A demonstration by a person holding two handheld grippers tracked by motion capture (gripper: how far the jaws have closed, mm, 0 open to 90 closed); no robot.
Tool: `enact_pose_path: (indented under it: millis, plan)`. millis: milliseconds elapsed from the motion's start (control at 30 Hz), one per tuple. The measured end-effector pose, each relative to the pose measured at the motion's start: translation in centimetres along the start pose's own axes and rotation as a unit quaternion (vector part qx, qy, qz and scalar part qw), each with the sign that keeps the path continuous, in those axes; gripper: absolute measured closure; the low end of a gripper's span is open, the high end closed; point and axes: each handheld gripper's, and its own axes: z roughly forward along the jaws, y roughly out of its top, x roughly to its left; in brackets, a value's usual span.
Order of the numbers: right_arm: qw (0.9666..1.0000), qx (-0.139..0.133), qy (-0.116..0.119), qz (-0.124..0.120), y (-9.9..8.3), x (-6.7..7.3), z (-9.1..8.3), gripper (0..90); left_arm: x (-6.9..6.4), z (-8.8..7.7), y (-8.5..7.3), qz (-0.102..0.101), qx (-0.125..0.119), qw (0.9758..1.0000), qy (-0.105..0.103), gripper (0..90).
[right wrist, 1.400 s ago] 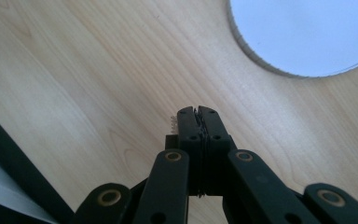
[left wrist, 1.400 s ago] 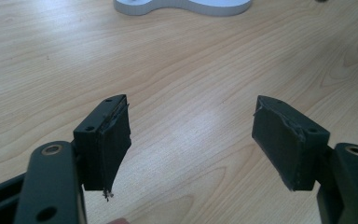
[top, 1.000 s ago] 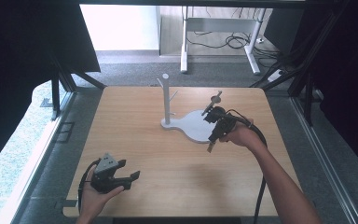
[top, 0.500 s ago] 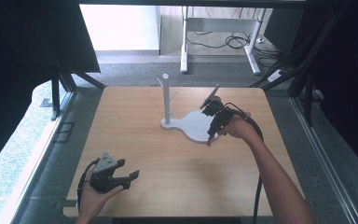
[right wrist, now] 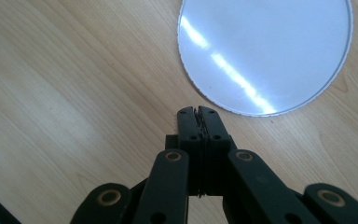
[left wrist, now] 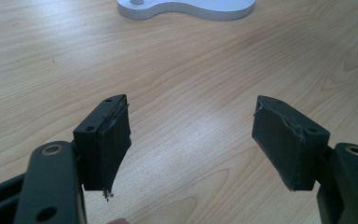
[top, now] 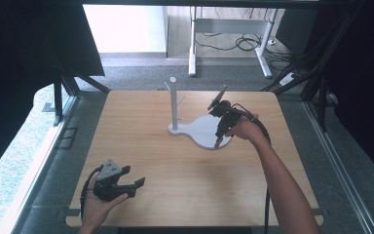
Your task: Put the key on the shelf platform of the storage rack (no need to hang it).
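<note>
A white stand has a flat peanut-shaped base (top: 200,132) and an upright post (top: 174,100) with small side pegs, and it sits on the far middle of the wooden table (top: 185,170). My right gripper (top: 217,142) points down over the near right edge of that base. Its jaws are shut together with nothing between them (right wrist: 198,112), and the round lobe of the base (right wrist: 265,51) lies just beyond the tips. My left gripper (top: 137,183) rests low near the table's front left. It stands open and empty (left wrist: 191,140), aimed across bare wood toward the base (left wrist: 186,7).
The tabletop's near edge runs just under my left hand. Beyond the far edge are grey carpet, a white desk frame (top: 224,29) and cables. Dark metal frame legs (top: 58,97) stand off both sides of the table.
My right hand and its shut gripper have shifted a little toward the far side, over the white base. The left gripper has stayed where it was.
</note>
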Motion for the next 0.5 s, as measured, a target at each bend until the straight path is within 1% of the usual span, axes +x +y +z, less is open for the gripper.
enact_pose_path:
  millis: [100, 267, 367, 433, 467, 500]
  plan:
    - [1.0, 0.001, -0.001, 0.007, 0.3, -0.3, 0.3, 89.2, 0.0, 0.0, 0.0, 0.0, 0.001, 1.0, 0.0, 28.0]
    - [1.0, 0.003, -0.003, 0.008, 0.9, -0.7, 0.8, 89.2, 0.1, 0.0, 0.0, 0.0, -0.001, 1.0, 0.0, 28.0]
    - [1.0, 0.002, -0.005, 0.004, 1.4, -1.0, 0.9, 89.2, 0.1, -0.1, 0.0, -0.001, -0.001, 1.0, 0.0, 28.0]
    - [1.0, -0.001, -0.004, 0.005, 1.7, -1.1, 1.0, 89.2, 0.2, -0.1, 0.0, -0.001, 0.0, 1.0, 0.0, 28.0]
    - [0.9999, -0.003, -0.005, 0.011, 1.9, -1.2, 1.0, 89.2, 0.2, -0.1, 0.0, -0.001, 0.0, 1.0, 0.0, 28.0]
    - [0.9999, -0.003, -0.006, 0.009, 2.0, -1.3, 1.1, 89.2, 0.2, -0.1, 0.0, -0.001, 0.0, 1.0, 0.0, 28.0]
